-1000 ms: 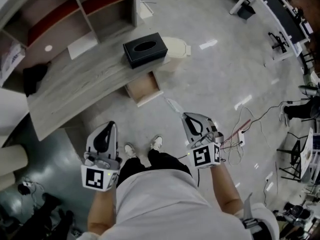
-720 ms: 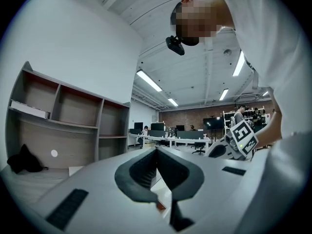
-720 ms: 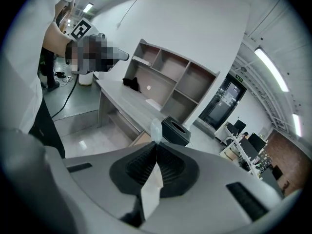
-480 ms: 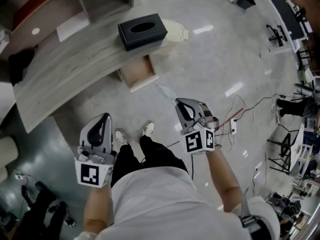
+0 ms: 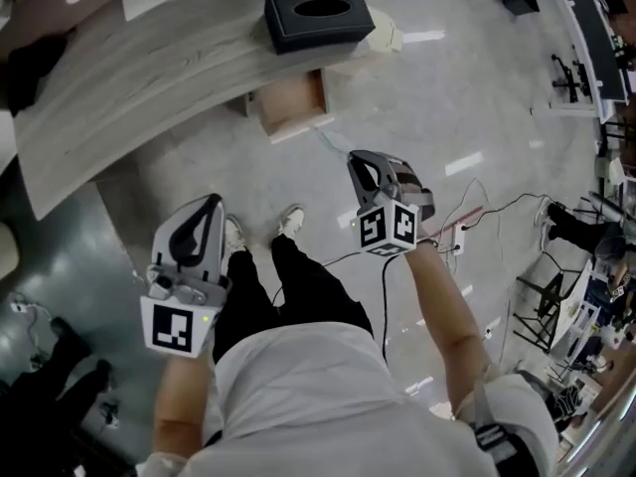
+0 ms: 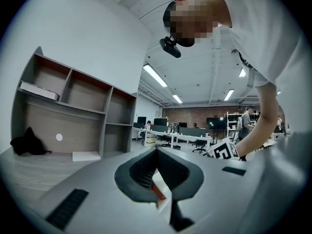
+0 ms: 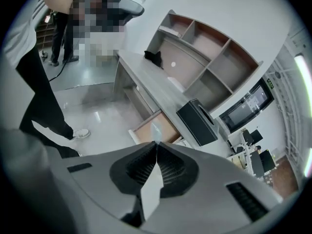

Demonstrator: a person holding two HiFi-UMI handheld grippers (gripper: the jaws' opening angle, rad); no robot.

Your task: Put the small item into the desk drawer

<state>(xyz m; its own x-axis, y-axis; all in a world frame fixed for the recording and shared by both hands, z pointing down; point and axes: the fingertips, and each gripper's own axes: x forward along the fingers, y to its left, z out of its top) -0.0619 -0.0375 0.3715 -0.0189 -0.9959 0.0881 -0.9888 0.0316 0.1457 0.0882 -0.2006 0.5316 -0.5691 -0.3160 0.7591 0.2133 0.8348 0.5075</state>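
The grey desk (image 5: 119, 78) runs across the top left of the head view, and its wooden drawer (image 5: 291, 102) stands pulled open below the front edge. My right gripper (image 5: 353, 157) hangs over the floor just right of and short of the drawer, shut on a small clear packet (image 5: 331, 144) that sticks out past its tips. In the right gripper view the packet (image 7: 155, 128) shows against the open drawer (image 7: 163, 126). My left gripper (image 5: 214, 200) is lower left by the person's legs, jaws together, nothing seen held; its tips (image 6: 156, 150) point level over the desk.
A black tissue box (image 5: 318, 16) sits on the desk end above the drawer, a pale bin (image 5: 390, 36) beside it. Cables and a power strip (image 5: 459, 235) lie on the floor to the right. A shelf unit (image 6: 73, 106) stands on the desk. My feet (image 5: 289, 221) are near the drawer.
Both grippers have sunk. The right one has rolled and dropped closer to the open drawer with the packet still in it. The desk has slid up in the head view.
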